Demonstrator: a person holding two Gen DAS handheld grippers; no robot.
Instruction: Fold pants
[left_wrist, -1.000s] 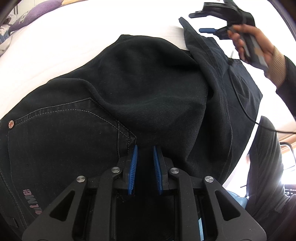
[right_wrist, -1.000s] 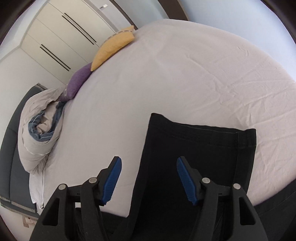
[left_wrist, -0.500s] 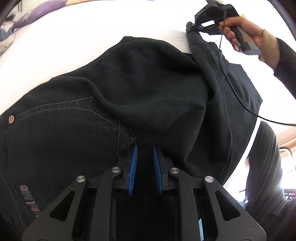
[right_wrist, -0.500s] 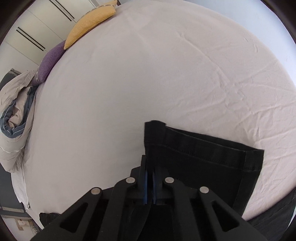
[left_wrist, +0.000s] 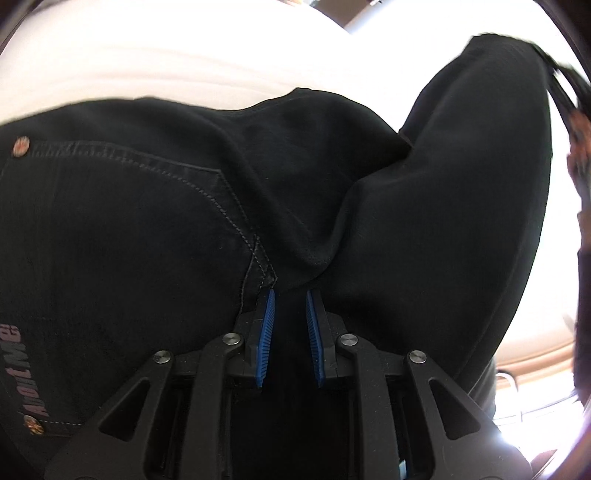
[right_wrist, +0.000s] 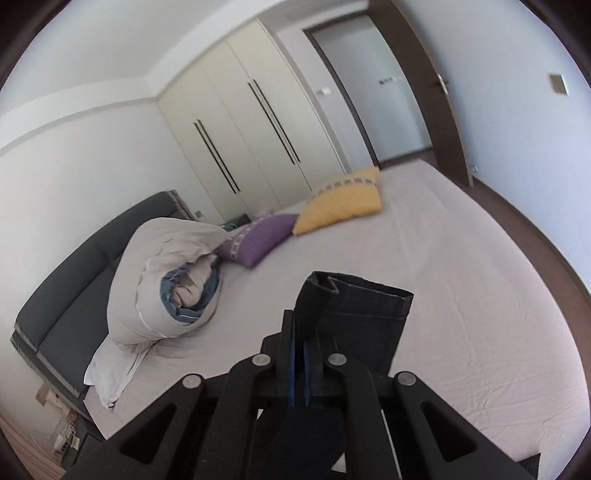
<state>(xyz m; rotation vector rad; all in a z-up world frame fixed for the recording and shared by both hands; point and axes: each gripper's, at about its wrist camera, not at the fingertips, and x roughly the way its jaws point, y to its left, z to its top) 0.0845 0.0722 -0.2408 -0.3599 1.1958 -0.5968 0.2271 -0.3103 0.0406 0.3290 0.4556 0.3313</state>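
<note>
A wide bed (right_wrist: 480, 295) with a pale sheet fills most of the right wrist view, backed by a dark grey headboard (right_wrist: 85, 273), and behind it stands a cream wardrobe (right_wrist: 236, 122) with long dark handles beside a brown-framed doorway (right_wrist: 406, 92). A rolled grey duvet (right_wrist: 162, 280) lies at the head of the bed, with a purple pillow (right_wrist: 258, 236) touching it and a yellow pillow (right_wrist: 343, 201) just beyond that. The black pants (left_wrist: 147, 240) cover nearly the whole left wrist view, spread over the white sheet with a stitched back pocket (left_wrist: 122, 206) and a copper rivet (left_wrist: 20, 146) showing on the left, while one leg (left_wrist: 480, 184) rises in a tall fold on the right. The left gripper (left_wrist: 289, 295) has its blue pads a narrow gap apart, pinched on a bunch of dark fabric at the pocket corner. The right gripper (right_wrist: 300, 345) is closed tight on the leg's hem (right_wrist: 354, 302), which stands lifted clear above the sheet; its pads are almost together with the denim edge clamped between them. At the right edge of the left wrist view, a blurred hand (left_wrist: 576, 147) shows.
</note>
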